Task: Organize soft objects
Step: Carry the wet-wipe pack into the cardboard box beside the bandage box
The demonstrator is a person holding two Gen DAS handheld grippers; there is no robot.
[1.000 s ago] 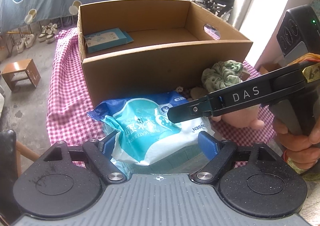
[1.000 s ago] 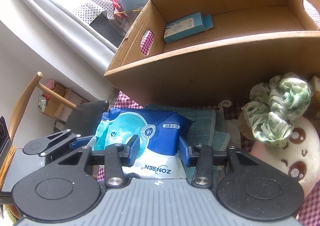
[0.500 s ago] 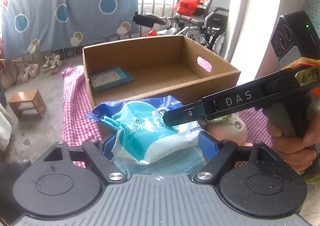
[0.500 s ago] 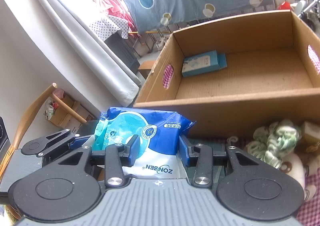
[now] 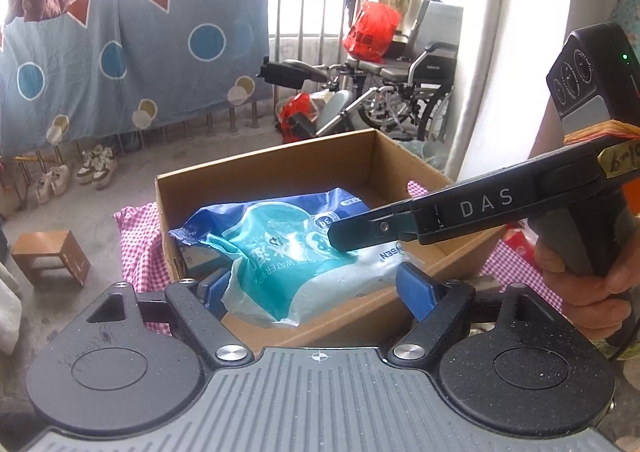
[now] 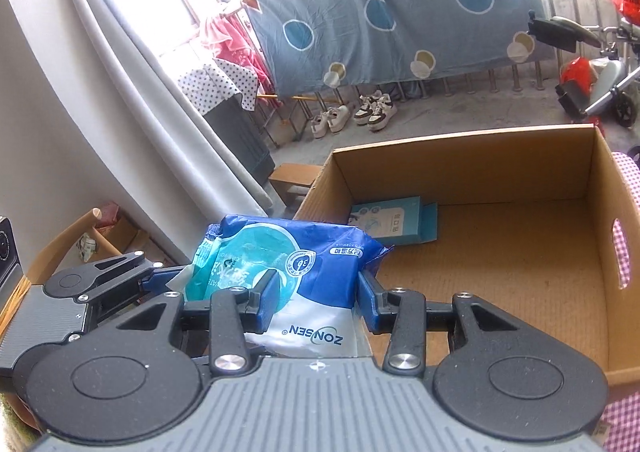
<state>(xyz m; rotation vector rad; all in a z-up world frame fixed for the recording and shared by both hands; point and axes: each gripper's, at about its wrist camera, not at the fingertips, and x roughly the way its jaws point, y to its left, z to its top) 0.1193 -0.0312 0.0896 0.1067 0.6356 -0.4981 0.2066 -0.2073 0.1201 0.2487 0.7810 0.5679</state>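
Right wrist view shows the wipes pack (image 6: 292,276) clamped across its width by my right gripper (image 6: 316,302), raised over the cardboard box's (image 6: 472,147) near edge so it can drop inside. My left gripper (image 5: 316,288) stands spread wide, cradling the pack's end without squeezing. Inside lies only a small blue carton (image 6: 390,219).

I'm holding a soft blue-and-white wet-wipes pack (image 6: 296,284), crinkled and tilted, above the open cardboard box (image 6: 520,272), where a small light-blue carton (image 6: 390,220) is lying flat.
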